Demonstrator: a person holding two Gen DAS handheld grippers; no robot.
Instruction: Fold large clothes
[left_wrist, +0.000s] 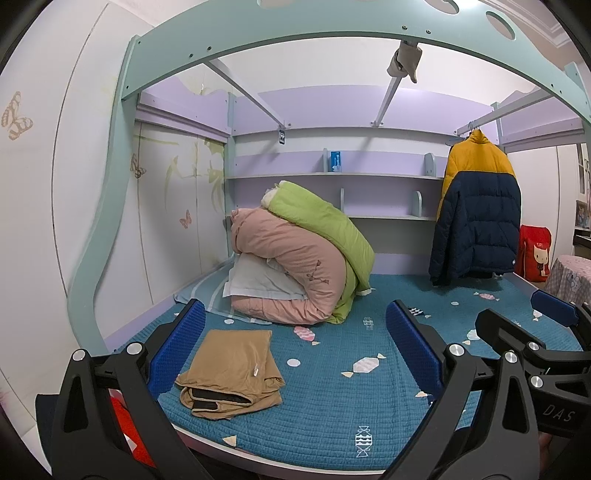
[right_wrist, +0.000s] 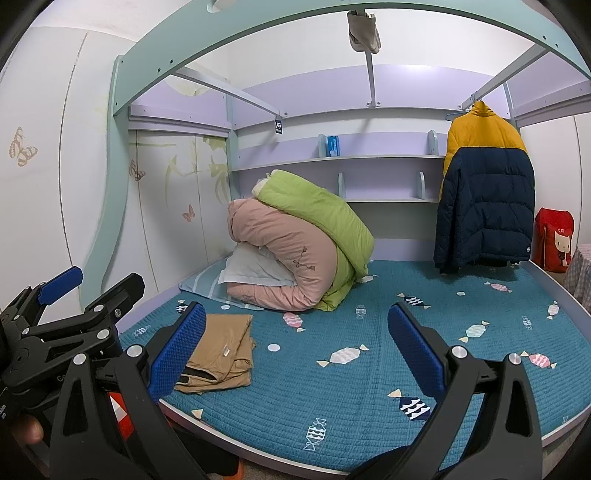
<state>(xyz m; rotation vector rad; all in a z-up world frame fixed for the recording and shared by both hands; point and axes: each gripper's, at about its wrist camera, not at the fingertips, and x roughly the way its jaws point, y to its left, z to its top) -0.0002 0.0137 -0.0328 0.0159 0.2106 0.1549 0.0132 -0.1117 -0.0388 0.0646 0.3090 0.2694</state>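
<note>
A folded tan garment (left_wrist: 231, 369) (right_wrist: 221, 350) lies on the teal quilted bed (left_wrist: 332, 398) (right_wrist: 369, 387) near its front left corner. A yellow and navy puffer jacket (left_wrist: 476, 206) (right_wrist: 484, 184) hangs from a rail at the back right. My left gripper (left_wrist: 295, 347) (right_wrist: 88, 288) is open above the bed's front edge, and the tan garment sits beside its left finger. My right gripper (right_wrist: 297, 343) (left_wrist: 524, 317) is open too, level with the left one and just to its right. Both hold nothing.
A rolled pink and green duvet pile (left_wrist: 303, 258) (right_wrist: 299, 251) with a white pillow rests at the back left of the bed. Purple shelves (left_wrist: 332, 177) line the back wall. A red bag (left_wrist: 533, 254) stands at the far right. A teal arched bed frame (left_wrist: 332, 33) spans overhead.
</note>
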